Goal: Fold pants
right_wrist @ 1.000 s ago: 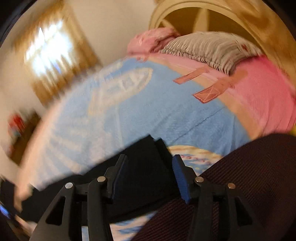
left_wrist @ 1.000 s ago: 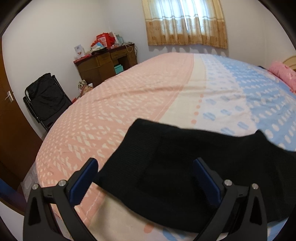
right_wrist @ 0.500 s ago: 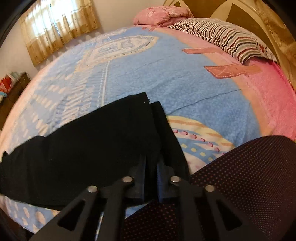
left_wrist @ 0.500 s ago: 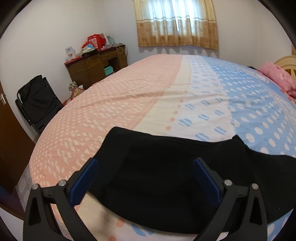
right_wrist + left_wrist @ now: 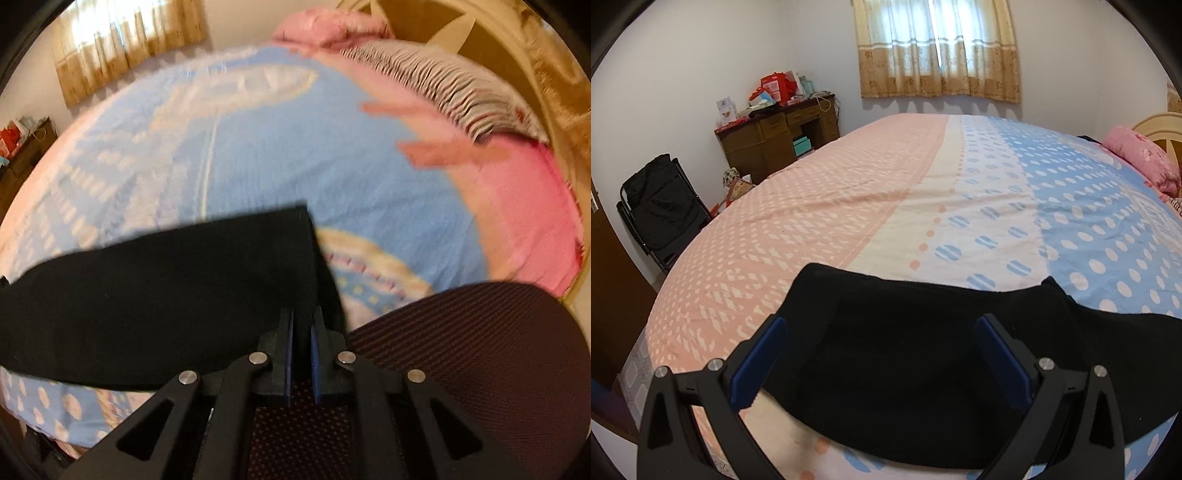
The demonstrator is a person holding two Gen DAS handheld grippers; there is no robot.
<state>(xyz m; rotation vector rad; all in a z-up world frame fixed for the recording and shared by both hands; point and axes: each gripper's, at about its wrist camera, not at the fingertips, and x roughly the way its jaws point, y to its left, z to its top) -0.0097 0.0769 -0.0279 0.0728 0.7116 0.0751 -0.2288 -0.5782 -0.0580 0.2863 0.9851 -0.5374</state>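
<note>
Black pants [image 5: 916, 369] lie spread flat along the near edge of the bed [image 5: 871, 206], over its pink, cream and blue patterned cover. The left gripper [image 5: 882, 358] hangs over the wider end of the cloth, its blue-padded fingers [image 5: 759, 363] spread wide and gripping nothing. The right gripper [image 5: 301, 332] is at the narrower end (this view is blurred), fingers drawn together on the edge of the pants, beside a dark dotted sleeve [image 5: 480, 354]
</note>
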